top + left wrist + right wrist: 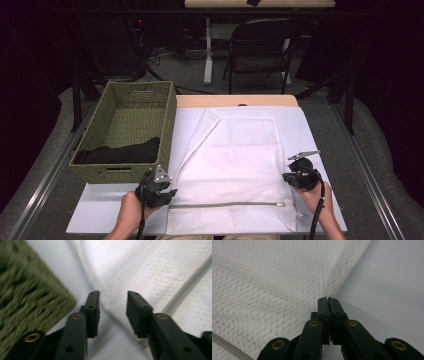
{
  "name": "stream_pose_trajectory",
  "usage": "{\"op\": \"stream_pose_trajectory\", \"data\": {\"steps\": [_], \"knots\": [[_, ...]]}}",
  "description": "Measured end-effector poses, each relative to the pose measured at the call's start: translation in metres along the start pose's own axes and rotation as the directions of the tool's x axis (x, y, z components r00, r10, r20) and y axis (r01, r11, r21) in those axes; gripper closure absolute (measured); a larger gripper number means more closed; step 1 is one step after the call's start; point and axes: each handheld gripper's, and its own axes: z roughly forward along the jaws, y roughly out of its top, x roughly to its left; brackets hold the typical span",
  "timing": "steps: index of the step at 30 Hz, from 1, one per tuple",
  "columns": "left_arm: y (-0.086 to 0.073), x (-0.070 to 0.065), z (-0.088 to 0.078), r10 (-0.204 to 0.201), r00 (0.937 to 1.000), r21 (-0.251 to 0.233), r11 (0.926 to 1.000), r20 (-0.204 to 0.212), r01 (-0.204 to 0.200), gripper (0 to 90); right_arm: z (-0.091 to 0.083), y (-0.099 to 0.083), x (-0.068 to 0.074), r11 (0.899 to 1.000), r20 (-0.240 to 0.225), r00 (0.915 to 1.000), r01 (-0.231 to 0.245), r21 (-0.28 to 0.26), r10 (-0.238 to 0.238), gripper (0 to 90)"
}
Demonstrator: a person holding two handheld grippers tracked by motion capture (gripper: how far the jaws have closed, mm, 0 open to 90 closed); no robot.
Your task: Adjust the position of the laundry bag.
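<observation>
A white mesh bag (235, 165) lies flat on the table (235, 101), its zipper (225, 204) running along the edge nearest the person. The right gripper (290, 176) sits at the bag's right edge — in the right gripper view its jaws are pressed together on the very rim of the mesh, which pulls up in a small fold just ahead of the tips. So the right gripper is clenched on the bag's edge, with bare white table covering (392, 277) beyond it.

The left gripper (167, 192) is at the bag's near left corner, close to the zipper's left end. In the left gripper view (112, 302) its jaws stand apart with a clear gap, nothing pinched — the mesh lies under and ahead of them. The view is blurred.

Just beside the left gripper, on its outer side, stands a green woven basket (167, 120) with a dark cloth (120, 151) in it.
</observation>
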Motion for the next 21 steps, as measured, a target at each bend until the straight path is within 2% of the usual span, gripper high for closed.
{"op": "stream_pose_trajectory", "data": {"steps": [2, 3, 4, 6, 7, 8, 9, 11, 12, 13, 14, 16, 18, 19, 20, 21], "knots": [[0.005, -0.003, 0.001, 0.001, 1.0, -0.007, 1.0, 0.006, -0.001, 53.8, 0.001, 0.0, 0.0, 1.0, 0.0, 1.0, 0.002, -0.002, -0.002, 88.9], [0.015, -0.007, 0.004, 0.016, 0.9998, -0.021, 0.9997, 0.014, -0.016, 52.8, 0.001, 0.0, 0.0, 1.0, -0.002, 1.0, 0.0, 0.003, 0.0, 88.9], [0.015, -0.007, 0.004, 0.016, 0.9998, -0.021, 0.9997, 0.014, -0.016, 50.1, 0.001, 0.0, -0.001, 1.0, -0.003, 1.0, -0.002, 0.005, 0.002, 88.9], [0.042, -0.009, 0.017, 0.02, 0.9996, -0.051, 0.9985, 0.021, -0.019, 48.1, 0.0, 0.0, -0.002, 1.0, -0.004, 1.0, -0.006, 0.002, 0.006, 89.0], [0.048, -0.008, 0.02, 0.017, 0.9996, -0.058, 0.9982, 0.022, -0.016, 47.9, 0.0, 0.0, -0.003, 1.0, -0.006, 0.9999, -0.012, 0.0, 0.012, 89.0], [0.048, -0.008, 0.02, 0.017, 0.9996, -0.058, 0.9982, 0.022, -0.016, 46.4, 0.0, 0.0, -0.003, 1.0, -0.006, 0.9999, -0.012, 0.0, 0.012, 89.0], [0.066, -0.006, 0.032, 0.008, 0.9999, -0.066, 0.9978, 0.013, -0.007, 45.3, 0.0, 0.0, -0.002, 1.0, -0.006, 0.9999, -0.012, 0.0, 0.012, 89.0], [0.084, -0.002, 0.046, 0.001, 1.0, -0.067, 0.9978, -0.003, -0.001, 45.1, -0.001, 0.0, -0.002, 1.0, -0.006, 0.9999, -0.013, 0.003, 0.013, 89.0], [0.084, -0.002, 0.046, 0.001, 1.0, -0.067, 0.9978, -0.003, -0.001, 44.8, -0.001, 0.0, -0.003, 1.0, -0.007, 0.9998, -0.017, 0.004, 0.017, 89.0], [0.097, 0.0, 0.057, 0.004, 0.9996, -0.063, 0.998, -0.026, -0.005, 44.5, 0.0, -0.001, -0.003, 1.0, -0.009, 0.9998, -0.017, 0.002, 0.017, 89.0], [0.097, 0.0, 0.057, 0.004, 0.9996, -0.063, 0.998, -0.026, -0.005, 44.3, 0.0, -0.001, -0.004, 1.0, -0.01, 0.9999, -0.013, 0.0, 0.013, 89.0], [0.113, 0.005, 0.07, 0.0, 0.9982, -0.062, 0.998, -0.06, -0.004, 44.1, 0.0, -0.001, -0.004, 1.0, -0.01, 0.9999, -0.011, 0.005, 0.011, 89.0], [0.118, 0.007, 0.074, -0.007, 0.9974, -0.06, 0.9982, -0.072, 0.003, 43.7, 0.0, -0.001, -0.004, 1.0, -0.014, 0.9999, -0.01, 0.006, 0.011, 89.1], [0.126, 0.012, 0.081, -0.004, 0.9955, -0.049, 0.9988, -0.095, -0.001, 43.5, 0.0, -0.001, -0.004, 1.0, -0.014, 0.9998, -0.011, 0.006, 0.011, 89.1], [0.126, 0.012, 0.081, -0.004, 0.9955, -0.049, 0.9988, -0.095, -0.001, 43.6, 0.0, -0.001, -0.004, 1.0, -0.014, 0.9999, -0.009, 0.006, 0.009, 89.1], [0.134, 0.019, 0.091, -0.017, 0.9924, -0.034, 0.9993, -0.122, 0.013, 43.9, 0.0, -0.001, -0.004, 1.0, -0.013, 0.9999, -0.006, 0.005, 0.006, 89.1]]}}
